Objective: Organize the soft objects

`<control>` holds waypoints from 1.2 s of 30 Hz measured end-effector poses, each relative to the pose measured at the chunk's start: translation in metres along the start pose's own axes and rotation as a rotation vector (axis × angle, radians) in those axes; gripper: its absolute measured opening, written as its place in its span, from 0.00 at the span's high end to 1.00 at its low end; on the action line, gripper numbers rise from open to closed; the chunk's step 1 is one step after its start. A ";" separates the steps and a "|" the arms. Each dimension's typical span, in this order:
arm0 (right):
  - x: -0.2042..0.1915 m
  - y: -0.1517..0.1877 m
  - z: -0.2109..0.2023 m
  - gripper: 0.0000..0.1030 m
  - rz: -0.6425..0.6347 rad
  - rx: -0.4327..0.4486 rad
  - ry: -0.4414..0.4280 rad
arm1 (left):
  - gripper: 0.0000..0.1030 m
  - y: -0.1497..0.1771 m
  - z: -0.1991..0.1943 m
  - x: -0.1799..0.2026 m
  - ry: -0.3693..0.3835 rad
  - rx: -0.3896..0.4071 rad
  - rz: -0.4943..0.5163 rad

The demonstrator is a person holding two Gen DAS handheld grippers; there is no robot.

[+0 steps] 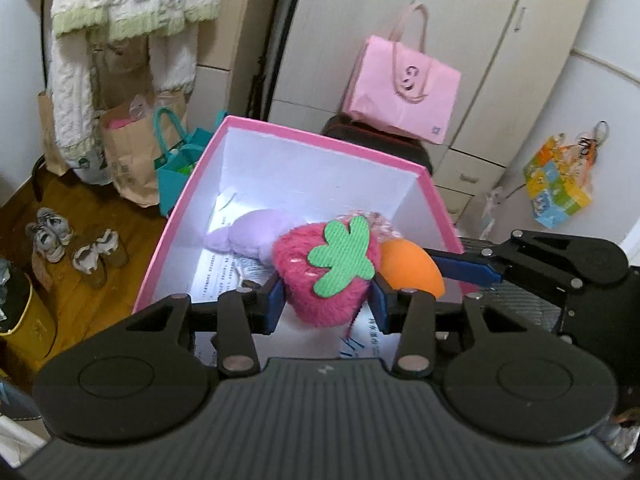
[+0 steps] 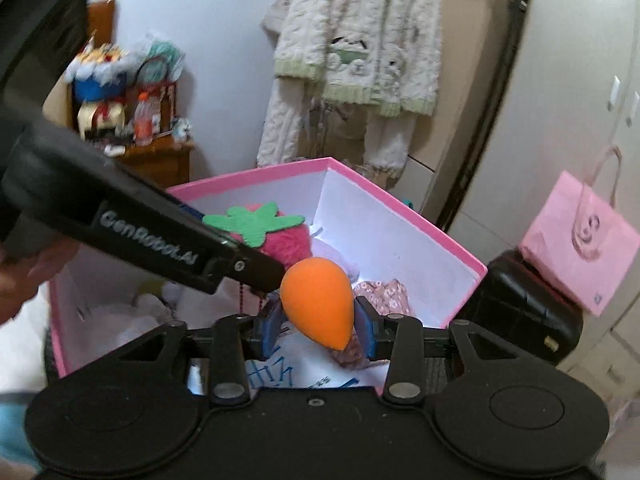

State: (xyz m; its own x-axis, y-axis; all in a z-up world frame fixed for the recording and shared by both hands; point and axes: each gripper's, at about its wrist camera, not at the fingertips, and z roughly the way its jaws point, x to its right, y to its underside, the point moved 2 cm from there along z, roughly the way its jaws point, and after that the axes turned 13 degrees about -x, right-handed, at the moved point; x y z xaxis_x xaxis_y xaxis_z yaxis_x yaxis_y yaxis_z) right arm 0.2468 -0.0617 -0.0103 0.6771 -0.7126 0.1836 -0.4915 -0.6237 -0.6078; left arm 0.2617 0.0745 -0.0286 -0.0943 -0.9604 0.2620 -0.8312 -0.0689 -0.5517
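Note:
My left gripper (image 1: 326, 304) is shut on a pink plush strawberry (image 1: 332, 280) with a green felt leaf, held over the open pink box (image 1: 320, 144). My right gripper (image 2: 318, 326) is shut on an orange egg-shaped sponge (image 2: 318, 302), also over the box (image 2: 400, 208). In the left wrist view the sponge (image 1: 412, 268) and the right gripper's fingers (image 1: 464, 268) sit just right of the strawberry. In the right wrist view the strawberry (image 2: 280, 236) hangs behind the left gripper's arm (image 2: 152, 240). A lilac plush (image 1: 256, 232) and a floral fabric item (image 2: 384, 292) lie inside the box.
Printed paper (image 1: 224, 276) lines the box floor. A pink paper bag (image 1: 404, 84) sits on a black case (image 2: 524, 304) behind the box. Paper bags (image 1: 128, 148) and shoes (image 1: 76, 244) stand on the wooden floor at left. A knit sweater (image 2: 352, 60) hangs behind.

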 end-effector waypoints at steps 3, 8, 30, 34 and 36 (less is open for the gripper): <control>0.001 0.002 0.004 0.52 -0.018 0.006 0.003 | 0.50 0.001 0.003 -0.003 0.012 -0.013 -0.011; 0.007 0.012 -0.009 0.44 0.009 0.058 0.013 | 0.41 0.006 -0.005 -0.004 -0.004 0.013 -0.009; 0.009 0.059 -0.099 0.31 0.304 0.057 -0.058 | 0.05 0.050 -0.075 0.046 -0.060 0.059 0.207; 0.000 0.066 -0.117 0.16 0.305 0.074 -0.029 | 0.01 0.058 -0.089 0.053 -0.111 0.054 0.214; -0.005 0.071 -0.127 0.07 0.306 0.079 -0.010 | 0.01 0.063 -0.094 0.056 -0.162 0.039 0.193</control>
State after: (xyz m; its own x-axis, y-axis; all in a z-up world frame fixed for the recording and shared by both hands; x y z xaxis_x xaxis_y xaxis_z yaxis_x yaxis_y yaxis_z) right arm 0.1392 -0.1429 0.0436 0.5094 -0.8602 -0.0244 -0.6294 -0.3531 -0.6922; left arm 0.1529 0.0414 0.0259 -0.1576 -0.9873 0.0206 -0.7845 0.1125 -0.6098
